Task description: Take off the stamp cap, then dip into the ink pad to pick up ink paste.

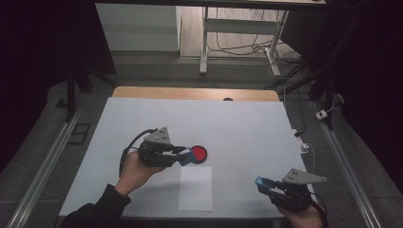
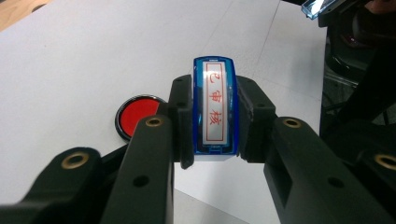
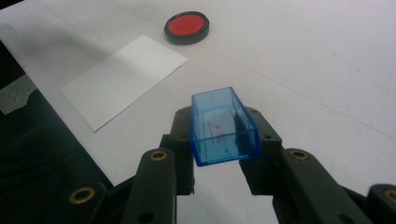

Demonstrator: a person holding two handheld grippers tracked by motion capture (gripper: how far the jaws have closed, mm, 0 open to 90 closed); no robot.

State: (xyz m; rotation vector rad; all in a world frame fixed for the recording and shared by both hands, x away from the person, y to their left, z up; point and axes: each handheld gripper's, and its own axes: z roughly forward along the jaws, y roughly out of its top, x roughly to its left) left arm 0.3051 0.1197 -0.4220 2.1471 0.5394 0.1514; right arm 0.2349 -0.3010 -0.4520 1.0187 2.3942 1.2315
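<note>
Blue plastic sits between the jaws of both tools. The left hand-held gripper (image 2: 215, 121) is clenched on a blue stamp (image 2: 215, 109), pressing its two long sides; the stamp's white face with red characters in a red frame is turned toward that gripper's camera. Just beyond and to the side of its jaws lies a round ink pad (image 2: 135, 114), red in a black rim, flat on the white tabletop (image 2: 70, 56); in the high view the stamp (image 1: 184, 156) hangs right at the pad's (image 1: 198, 153) edge, though whether they touch cannot be told.

The right hand-held gripper (image 3: 224, 140) is clenched on a clear blue cap (image 3: 223, 127), an empty box with its open side up and faint red smears inside. Ahead of it lies a white sheet of paper (image 3: 121, 79), and past that the ink pad (image 3: 187, 25). In the high view this gripper (image 1: 268, 186) is near the tabletop's corner, well apart from the left one (image 1: 178, 154).
</note>
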